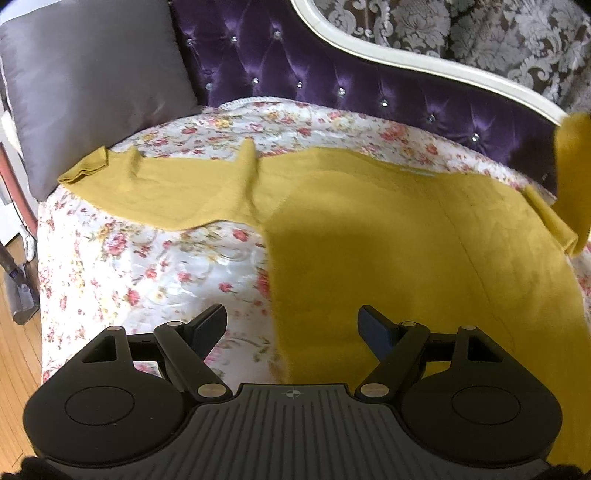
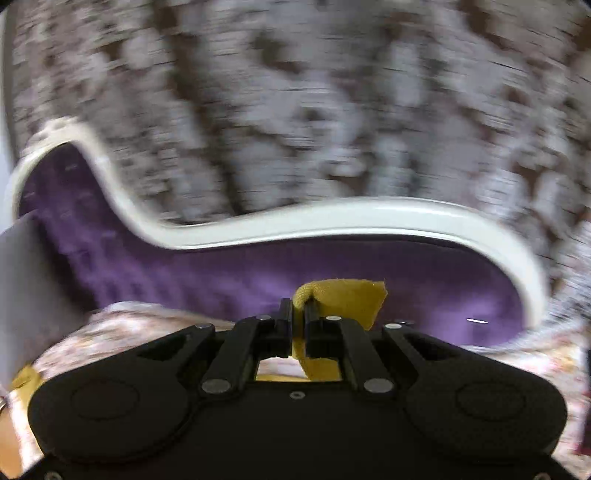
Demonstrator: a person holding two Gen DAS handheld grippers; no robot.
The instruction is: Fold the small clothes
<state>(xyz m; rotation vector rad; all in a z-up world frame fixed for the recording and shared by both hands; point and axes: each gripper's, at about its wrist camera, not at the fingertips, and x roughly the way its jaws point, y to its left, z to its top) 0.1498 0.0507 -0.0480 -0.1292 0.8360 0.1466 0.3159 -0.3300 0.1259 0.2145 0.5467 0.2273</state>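
Observation:
A mustard-yellow long-sleeved top (image 1: 388, 229) lies spread on the floral bedspread (image 1: 147, 266). Its left sleeve (image 1: 147, 184) stretches out flat to the left. Its right sleeve (image 1: 572, 166) is lifted off the bed at the right edge of the left wrist view. My left gripper (image 1: 291, 325) hovers open above the top's lower left edge, with nothing between its fingers. In the blurred right wrist view my right gripper (image 2: 298, 306) is shut on a fold of the yellow fabric (image 2: 343, 295), which pokes up past the fingertips in front of the headboard.
A purple tufted headboard (image 1: 332, 81) with a white curved frame (image 1: 424, 62) stands behind the bed. A grey satin pillow (image 1: 92, 85) leans at the back left. Patterned wallpaper (image 1: 480, 29) covers the wall. Wooden floor (image 1: 14, 350) and a vacuum (image 1: 18, 288) show at the left.

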